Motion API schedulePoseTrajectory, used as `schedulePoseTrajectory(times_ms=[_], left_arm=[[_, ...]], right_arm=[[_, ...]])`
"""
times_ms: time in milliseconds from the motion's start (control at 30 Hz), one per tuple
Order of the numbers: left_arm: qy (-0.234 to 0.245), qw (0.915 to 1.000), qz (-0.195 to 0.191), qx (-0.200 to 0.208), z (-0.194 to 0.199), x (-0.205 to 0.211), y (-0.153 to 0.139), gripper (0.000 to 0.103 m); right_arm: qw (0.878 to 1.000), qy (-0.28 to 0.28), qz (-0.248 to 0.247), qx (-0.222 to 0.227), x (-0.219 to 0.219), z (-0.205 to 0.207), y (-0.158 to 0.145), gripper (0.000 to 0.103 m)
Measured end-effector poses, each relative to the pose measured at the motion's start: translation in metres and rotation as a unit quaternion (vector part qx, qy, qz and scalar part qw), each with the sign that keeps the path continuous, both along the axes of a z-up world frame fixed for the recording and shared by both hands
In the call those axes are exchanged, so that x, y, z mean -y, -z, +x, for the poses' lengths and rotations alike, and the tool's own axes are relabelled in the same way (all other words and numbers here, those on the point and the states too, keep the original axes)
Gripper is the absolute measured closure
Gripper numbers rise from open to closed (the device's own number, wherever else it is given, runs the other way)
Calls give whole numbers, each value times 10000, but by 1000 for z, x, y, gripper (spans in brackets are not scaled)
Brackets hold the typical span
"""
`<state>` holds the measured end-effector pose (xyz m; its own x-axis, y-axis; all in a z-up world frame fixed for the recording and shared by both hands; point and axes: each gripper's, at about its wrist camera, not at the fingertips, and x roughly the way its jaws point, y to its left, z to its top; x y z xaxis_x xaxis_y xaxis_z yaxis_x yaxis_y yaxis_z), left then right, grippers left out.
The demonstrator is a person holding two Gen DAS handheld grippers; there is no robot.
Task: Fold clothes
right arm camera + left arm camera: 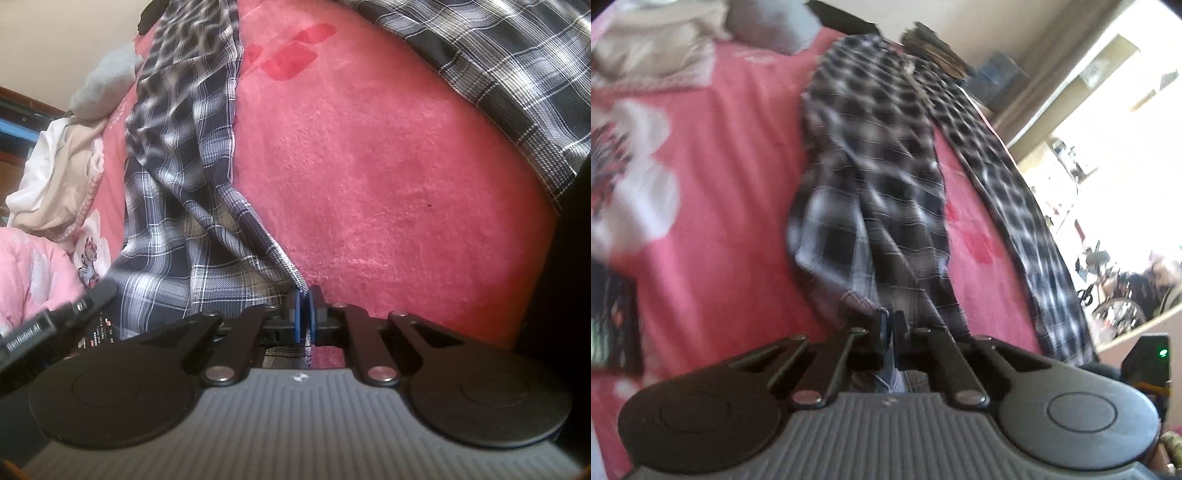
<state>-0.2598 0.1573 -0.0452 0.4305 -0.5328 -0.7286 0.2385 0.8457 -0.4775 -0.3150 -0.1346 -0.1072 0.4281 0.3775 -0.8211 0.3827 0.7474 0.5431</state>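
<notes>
Now the left gripper (891, 325) is clamped on the near end of a checked garment (875, 177), with the black-and-white cloth pinched between its closed jaws and a stitched hem showing just beside the fingertips. From there the garment runs in one long band up the middle of the pink blanket (738, 166) toward the far edge of the bed. A second checked band (1015, 192) lies along the right edge of the bed, apart from the first, with bare blanket between them.

The right gripper (304, 306) is likewise closed on checked cloth (177, 177), its blue pads (295, 314) pressing a thin fold at the cloth's right border. The left gripper's black tip pokes into that view at the lower left, close by. A heap of white and beige laundry (653, 40) sits at the far left corner of the bed, with a grey piece (772, 22) beside it.
</notes>
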Motion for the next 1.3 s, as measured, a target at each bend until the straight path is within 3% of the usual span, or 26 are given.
schedulePoseTrajectory(times_ms=[100, 167, 333, 467, 500, 567, 633, 733, 800, 967, 1067, 1167, 1300], left_arm=[[208, 9997, 143, -12, 11, 20, 7, 94], [264, 9996, 123, -26, 17, 29, 11, 83], [-205, 9949, -918, -374, 33, 14, 24, 58], [-1126, 9693, -1970, -947, 39, -25, 42, 58], [-1260, 9665, -2012, -979, 39, -31, 43, 58], [-1382, 9677, -1895, -921, 36, -41, 40, 59], [-1342, 9746, -1600, -811, 31, -48, 34, 59], [-1106, 9879, -815, -719, 17, -51, 24, 59], [-895, 9915, -481, -810, 7, -50, 26, 59], [-838, 9856, -739, -1268, -9, -47, 47, 59], [-573, 9880, -835, -1169, -9, -35, 45, 56], [-50, 9968, -270, -757, -12, -10, 35, 47], [554, 9958, 557, -468, -23, 21, 34, 45]], right_arm=[[10000, 1, -9, 1, 0, -1, 0, 98], [10000, 2, -10, 3, 0, -1, 0, 98], [10000, 10, -6, -20, 0, -1, 1, 98], [10000, 21, 8, -33, -2, 0, 1, 98], [10000, 26, 12, -35, -2, 0, 2, 98], [10000, 34, 20, -38, -3, 0, 2, 98], [10000, 43, 28, -41, -4, 0, 2, 98], [10000, 54, 45, -44, -4, 0, 2, 98], [10000, 59, 59, -47, -3, 0, 2, 98], [10000, 51, 71, -39, -3, 1, 3, 98], [10000, 47, 76, -34, -3, 1, 3, 98], [10000, 26, 66, -39, -1, 1, 4, 98], [10000, 23, 58, -41, -2, 0, 4, 98]])
